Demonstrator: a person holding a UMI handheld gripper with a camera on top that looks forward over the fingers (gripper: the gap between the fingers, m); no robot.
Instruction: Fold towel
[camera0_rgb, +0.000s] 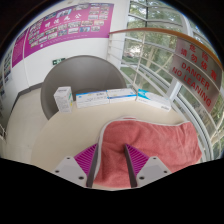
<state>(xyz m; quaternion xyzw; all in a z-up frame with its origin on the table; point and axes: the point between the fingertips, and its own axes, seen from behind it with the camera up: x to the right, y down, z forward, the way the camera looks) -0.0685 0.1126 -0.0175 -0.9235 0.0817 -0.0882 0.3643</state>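
Looking forward along the gripper (110, 165) over a pale round table (60, 135). Lying on the near part of the table, a pink towel (150, 140), partly bunched, with a fold of its cloth running down between the two fingers. Flanking that fold, the magenta pads (86, 156), one at each side, angled toward each other. Jaws drawn close about the towel's near fold and apparently clenched on it, cloth filling the gap between the pads. Spreading beyond the fingers and off to one side, the rest of the towel, resting flat on the table top. Standing along the far rim of the table, a row of small white and blue boxes (105, 97), well apart from the towel. Behind the boxes, a curved grey chair back (75, 72). On the wall beyond, a pink poster (65, 30) with small panels, text too small to read. At the far side, glass panes bearing red lettering (195, 70), with greenery seen through them.
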